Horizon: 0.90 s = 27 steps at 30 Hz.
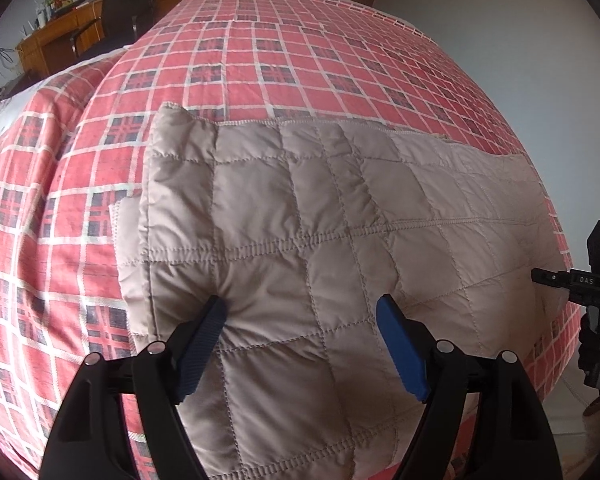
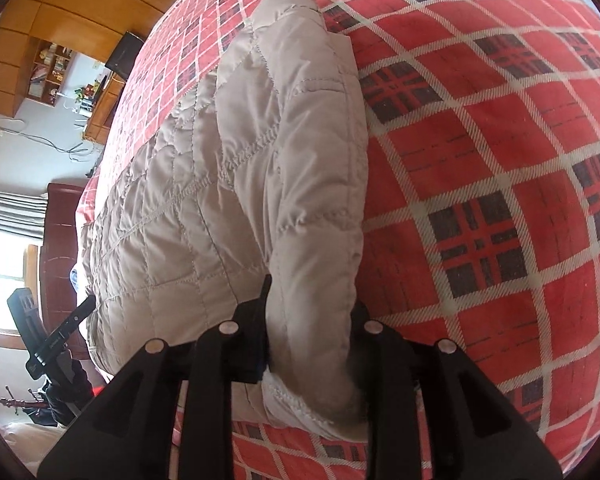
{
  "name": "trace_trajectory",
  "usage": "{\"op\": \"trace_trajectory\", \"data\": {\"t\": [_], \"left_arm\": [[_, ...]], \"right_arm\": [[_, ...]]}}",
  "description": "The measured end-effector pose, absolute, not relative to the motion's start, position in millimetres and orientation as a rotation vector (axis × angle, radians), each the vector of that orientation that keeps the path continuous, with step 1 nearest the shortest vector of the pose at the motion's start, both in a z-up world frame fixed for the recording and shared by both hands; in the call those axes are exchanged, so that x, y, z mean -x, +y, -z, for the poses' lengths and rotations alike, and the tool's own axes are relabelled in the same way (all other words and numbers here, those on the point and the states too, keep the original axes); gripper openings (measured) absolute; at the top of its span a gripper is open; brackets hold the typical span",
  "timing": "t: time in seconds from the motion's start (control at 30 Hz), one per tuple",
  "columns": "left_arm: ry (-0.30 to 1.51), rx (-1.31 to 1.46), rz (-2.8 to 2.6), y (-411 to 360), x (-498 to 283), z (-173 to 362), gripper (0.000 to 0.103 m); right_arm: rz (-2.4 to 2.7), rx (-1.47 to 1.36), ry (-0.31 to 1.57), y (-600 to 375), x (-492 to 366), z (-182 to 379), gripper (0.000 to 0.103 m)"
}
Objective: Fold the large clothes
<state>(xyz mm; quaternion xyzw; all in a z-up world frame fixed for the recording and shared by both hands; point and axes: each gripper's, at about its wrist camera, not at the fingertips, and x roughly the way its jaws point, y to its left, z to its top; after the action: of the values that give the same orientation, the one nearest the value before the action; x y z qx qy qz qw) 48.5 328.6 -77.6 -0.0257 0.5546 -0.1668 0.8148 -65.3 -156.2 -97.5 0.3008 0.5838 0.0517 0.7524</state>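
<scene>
Jacket [image 1: 300, 240] folded on bed [image 1: 260, 60]; right gripper [image 2: 308, 344] clamped on its edge, left gripper [image 1: 300, 344] apart above. Next: fold over.

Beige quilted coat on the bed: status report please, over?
Left gripper open, over the coat. Right gripper shut on a coat fold. Coat partly folded on plaid bedspread. Nothing in the way.

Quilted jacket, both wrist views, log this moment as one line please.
beige quilted jacket folded on plaid bed | left gripper open above it | right gripper shut on its edge
</scene>
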Motion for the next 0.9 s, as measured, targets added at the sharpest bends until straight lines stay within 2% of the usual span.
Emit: {"op": "trace_trajectory", "data": {"t": [0.37, 0.53, 0.9], "left_arm": [[1.176, 0.056, 0.367, 329.4, -48.1, 79.6, 0.080], [1.175, 0.053, 0.364, 330.2, -48.2, 78.9, 0.080], [1.170, 0.059, 0.364, 333.0, -47.5, 77.8, 0.080]], "right_arm": [[-0.083, -0.696, 1.271, -154.5, 62.3, 102.3, 0.026], [-0.055, -0.616, 1.258, -146.2, 59.4, 72.5, 0.022], [-0.071, -0.530, 1.203, -120.5, 52.8, 17.3, 0.021]]}}
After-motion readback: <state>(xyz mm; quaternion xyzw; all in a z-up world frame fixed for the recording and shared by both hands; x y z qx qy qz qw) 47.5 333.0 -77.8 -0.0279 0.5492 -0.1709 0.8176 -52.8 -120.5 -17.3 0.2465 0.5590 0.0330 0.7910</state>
